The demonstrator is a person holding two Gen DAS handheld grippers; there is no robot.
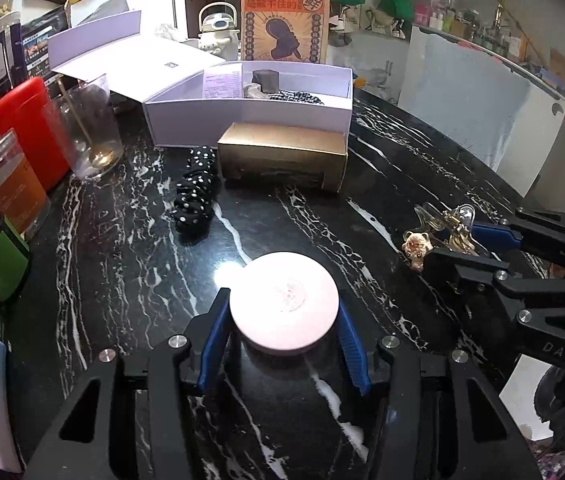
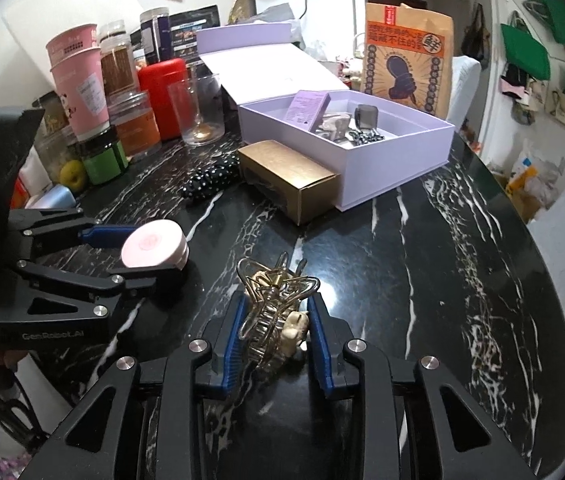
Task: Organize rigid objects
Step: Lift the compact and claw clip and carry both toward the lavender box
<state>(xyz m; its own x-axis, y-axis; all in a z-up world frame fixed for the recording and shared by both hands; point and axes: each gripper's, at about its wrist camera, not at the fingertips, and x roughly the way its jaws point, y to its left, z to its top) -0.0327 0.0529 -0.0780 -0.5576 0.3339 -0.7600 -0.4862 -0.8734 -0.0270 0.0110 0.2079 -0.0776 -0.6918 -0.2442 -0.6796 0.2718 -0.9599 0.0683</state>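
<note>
My left gripper [image 1: 282, 312] is shut on a round pink compact [image 1: 283, 304], its blue pads against both sides; it also shows in the right wrist view [image 2: 153, 243]. My right gripper [image 2: 276, 320] is closed around a clear hair claw clip with a small bear charm [image 2: 272, 312]; the clip also shows in the left wrist view [image 1: 440, 232]. An open lilac box [image 1: 248, 114] with small items inside sits at the back of the black marble table [image 1: 122, 260]. A gold box [image 1: 282, 156] lies in front of it.
A black polka-dot scrunchie [image 1: 194, 188] lies left of the gold box. A glass [image 1: 90, 128], a red canister [image 1: 28, 128] and several jars crowd the left edge. A brown paper bag [image 1: 284, 16] stands behind the lilac box. The table's curved edge runs on the right.
</note>
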